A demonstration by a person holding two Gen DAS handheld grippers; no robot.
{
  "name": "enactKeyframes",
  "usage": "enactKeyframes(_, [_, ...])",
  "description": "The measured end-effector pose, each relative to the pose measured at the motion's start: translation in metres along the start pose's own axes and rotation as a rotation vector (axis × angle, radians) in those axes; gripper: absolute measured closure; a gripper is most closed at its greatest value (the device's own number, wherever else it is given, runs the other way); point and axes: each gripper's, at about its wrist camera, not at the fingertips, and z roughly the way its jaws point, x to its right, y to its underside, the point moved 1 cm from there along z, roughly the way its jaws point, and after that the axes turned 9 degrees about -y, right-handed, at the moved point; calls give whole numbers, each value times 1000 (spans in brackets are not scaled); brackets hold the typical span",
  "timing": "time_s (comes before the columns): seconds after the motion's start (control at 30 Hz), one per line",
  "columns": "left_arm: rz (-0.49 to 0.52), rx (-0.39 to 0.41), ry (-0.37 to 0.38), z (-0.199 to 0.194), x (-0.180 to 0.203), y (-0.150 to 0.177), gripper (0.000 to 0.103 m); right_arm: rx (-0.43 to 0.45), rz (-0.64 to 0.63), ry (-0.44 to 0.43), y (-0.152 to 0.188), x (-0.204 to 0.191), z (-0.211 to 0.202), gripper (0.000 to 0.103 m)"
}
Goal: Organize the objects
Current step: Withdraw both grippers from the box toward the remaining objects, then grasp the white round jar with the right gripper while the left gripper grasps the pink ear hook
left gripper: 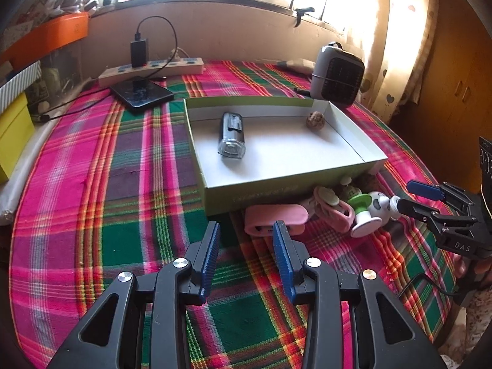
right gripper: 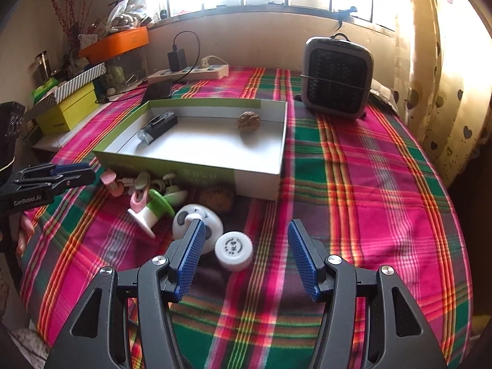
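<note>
- Hidden or unclear: in the left wrist view the box front wall (left gripper: 246, 192) cuts off the cluster of small things behind it; the pink pouch (left gripper: 275, 220) is partly covered by a blue fingertip. The brown lump (right gripper: 216, 198) beside the box in the right wrist view is too blurred to identify.
- Counts: one green-and-white box (right gripper: 258, 180) on the plaid counter (right gripper: 369, 184), holding two things — one dark flashlight (right gripper: 158, 127) at its left and one walnut-like ball (right gripper: 248, 121) at its far right corner.
- Outside the box, lower centre of the right wrist view: one white panda-faced piece (right gripper: 196, 215), one white round cap (right gripper: 233, 250), one green-and-white toy (right gripper: 153, 212), several pink clips (right gripper: 112, 181).
- Left gripper (left gripper: 246, 258): jaws open, empty, near the pouch.
- Right gripper (right gripper: 246, 258): jaws open wide, empty; the cap lies between them, untouched.
- View differences: only the left wrist view shows the pouch; only the right wrist view shows the cap top and the heater (right gripper: 336, 77) in full.
</note>
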Motion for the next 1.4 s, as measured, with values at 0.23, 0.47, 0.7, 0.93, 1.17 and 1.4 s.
enactKeyframes(0.23, [0, -24, 52, 12, 2, 2, 69, -28, -17, -20, 8, -4, 6, 46])
enactKeyframes(0.47, [45, -4, 119, 8, 16, 4, 68, -48, 9, -24, 10, 2, 10, 46])
enactKeyframes(0.7, [124, -13, 161, 3, 37, 9, 68, -66, 7, -33, 12, 1, 12, 55])
enactKeyframes(0.93, [86, 44, 122, -8, 22, 1, 68, -76, 15, -43, 14, 2, 13, 68])
enactKeyframes(1.17, [79, 45, 92, -1, 16, -4, 68, -77, 15, -39, 14, 1, 13, 74])
enactKeyframes(1.4, [110, 41, 112, 7, 18, -10, 67, -76, 30, -46, 12, 5, 14, 74])
